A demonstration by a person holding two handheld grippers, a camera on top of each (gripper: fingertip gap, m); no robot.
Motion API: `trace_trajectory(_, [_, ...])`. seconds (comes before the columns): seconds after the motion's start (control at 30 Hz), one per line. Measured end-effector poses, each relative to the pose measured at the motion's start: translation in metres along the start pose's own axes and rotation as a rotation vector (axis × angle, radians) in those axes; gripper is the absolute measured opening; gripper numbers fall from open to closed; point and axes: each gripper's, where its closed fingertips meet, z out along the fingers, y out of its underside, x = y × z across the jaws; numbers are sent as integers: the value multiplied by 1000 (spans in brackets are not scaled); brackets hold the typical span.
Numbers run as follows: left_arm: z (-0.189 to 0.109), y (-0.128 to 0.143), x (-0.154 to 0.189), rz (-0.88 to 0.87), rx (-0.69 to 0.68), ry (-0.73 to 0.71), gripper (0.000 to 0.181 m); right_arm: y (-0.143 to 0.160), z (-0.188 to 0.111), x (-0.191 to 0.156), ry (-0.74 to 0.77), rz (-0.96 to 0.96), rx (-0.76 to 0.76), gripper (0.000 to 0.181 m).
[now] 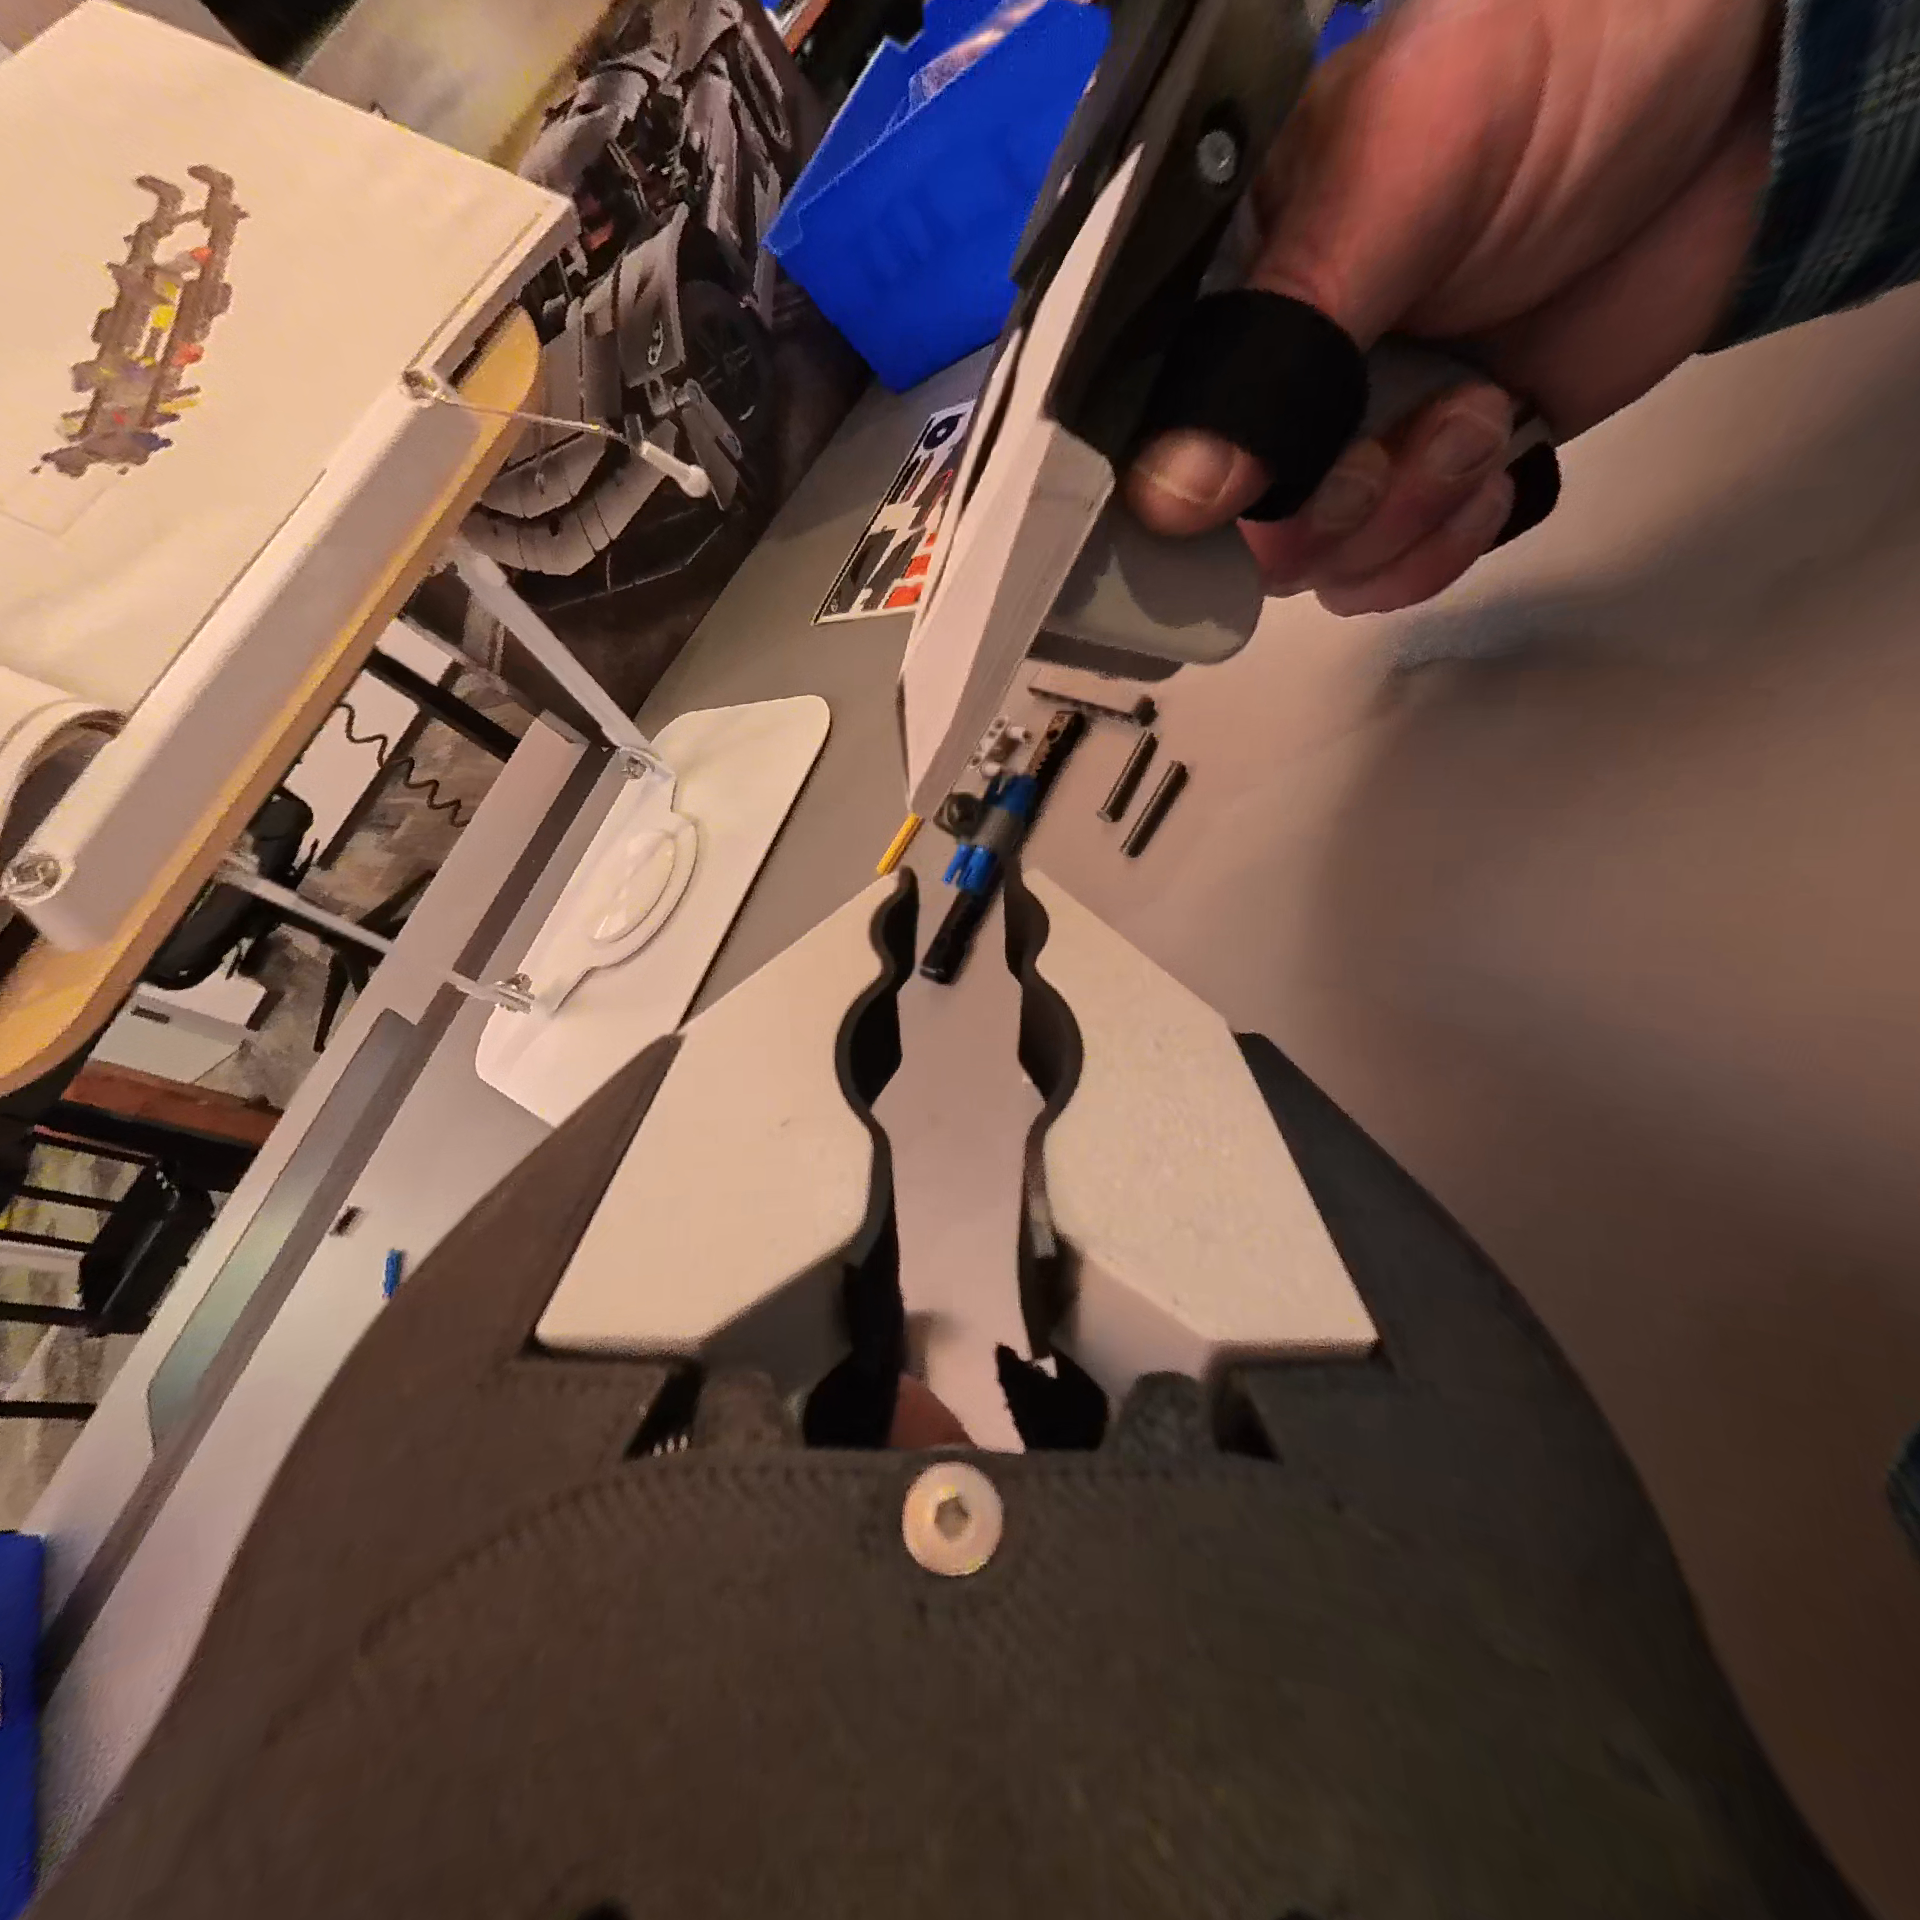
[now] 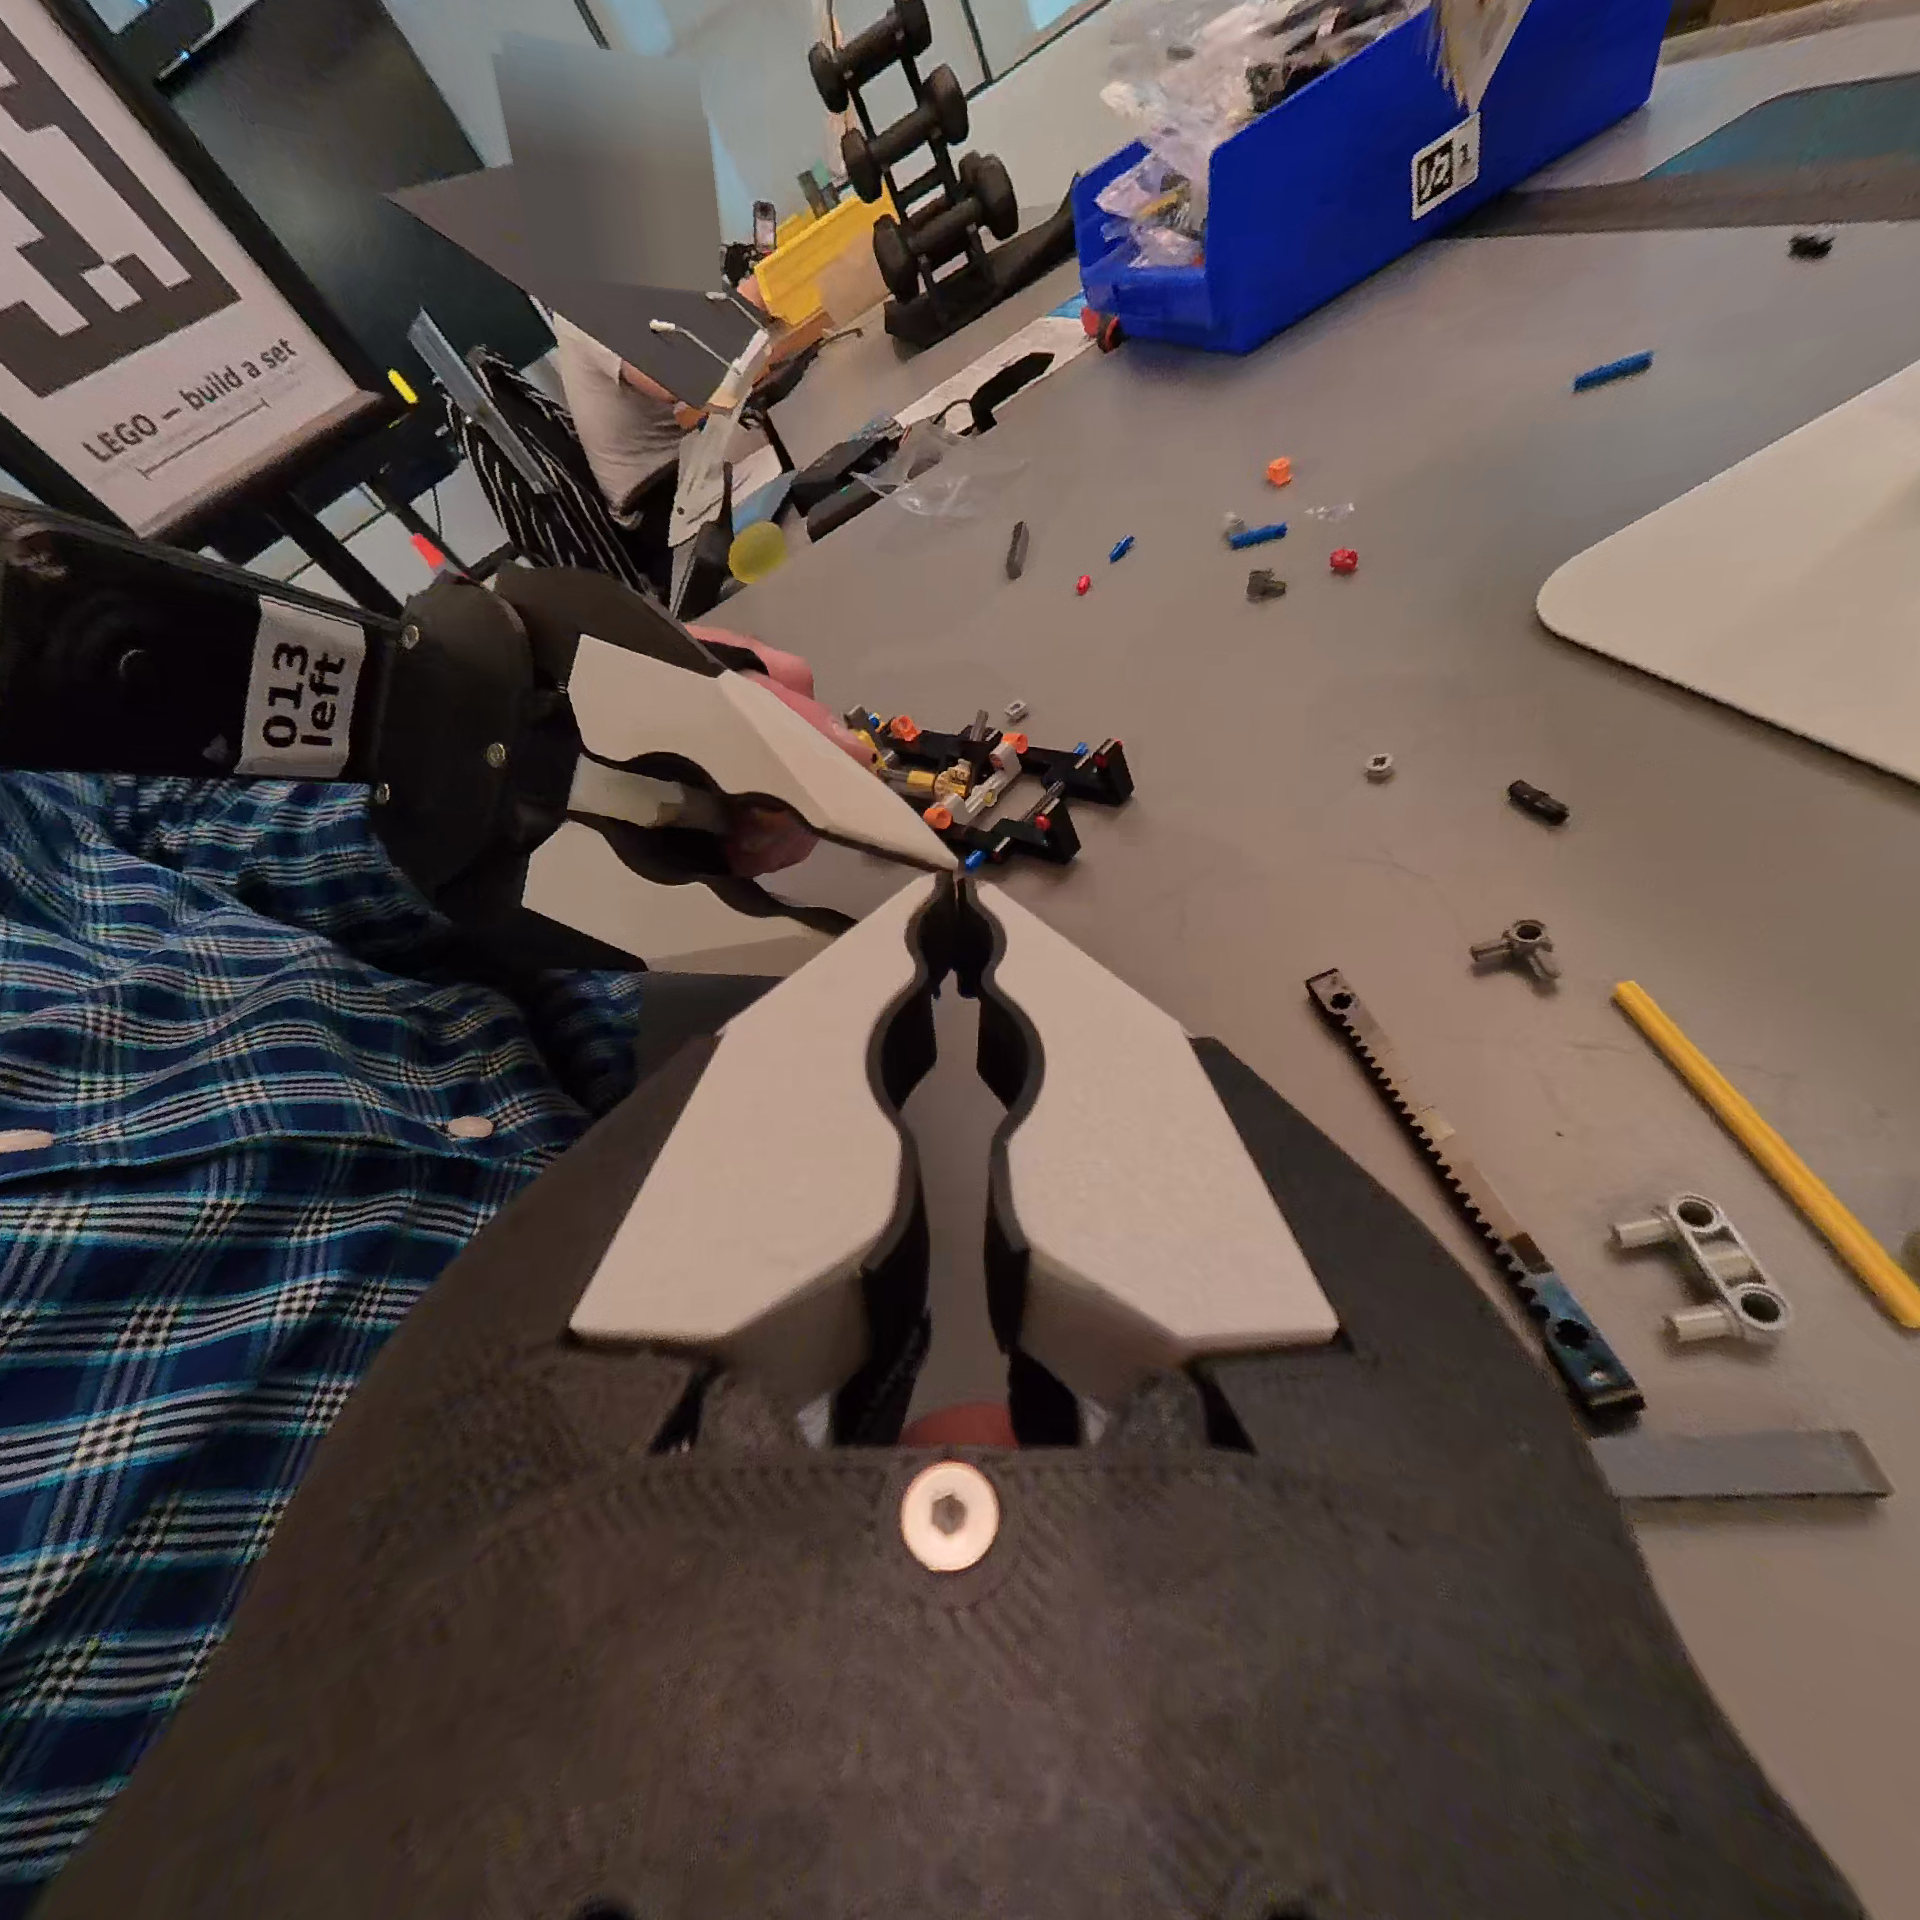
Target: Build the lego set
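Note:
My right gripper (image 2: pixel 953 883) has its tips together, with a small black piece (image 2: pixel 951 935) dark between them. In the left wrist view it (image 1: pixel 914 805) reaches down from above, held by a hand. My left gripper (image 1: pixel 963 883) is slightly open. A black piece with blue pins (image 1: pixel 951 925) shows in its gap, touching neither finger. In the right wrist view the left gripper (image 2: pixel 940 862) comes in from the left, tip to tip with mine. A black partly built frame (image 2: pixel 997 779) lies on the grey table just beyond.
A black toothed rack (image 2: pixel 1455 1164), a yellow axle (image 2: pixel 1766 1143) and a grey connector (image 2: pixel 1704 1268) lie at right. Small loose parts (image 2: pixel 1257 535) are scattered farther off. A blue bin (image 2: pixel 1351 208) stands behind, a white mat (image 2: pixel 1766 603) at right. An instruction book (image 1: pixel 156 364) rests on a stand.

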Motion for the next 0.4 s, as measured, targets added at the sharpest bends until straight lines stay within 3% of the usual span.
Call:
trace_trajectory(0.03, [-1, 1, -2, -15, -4, -2, 16, -1, -1, 1, 10, -9, 5, 0])
trace_trajectory(0.2, [-8, 13, -7, -68, -59, -6, 19, 6, -1, 12, 144, -163, -68, 0])
trace_trajectory(0.4, [-26, 33, 0, -105, -136, -6, 19, 46, 8, 19, 271, -421, -293, 0])
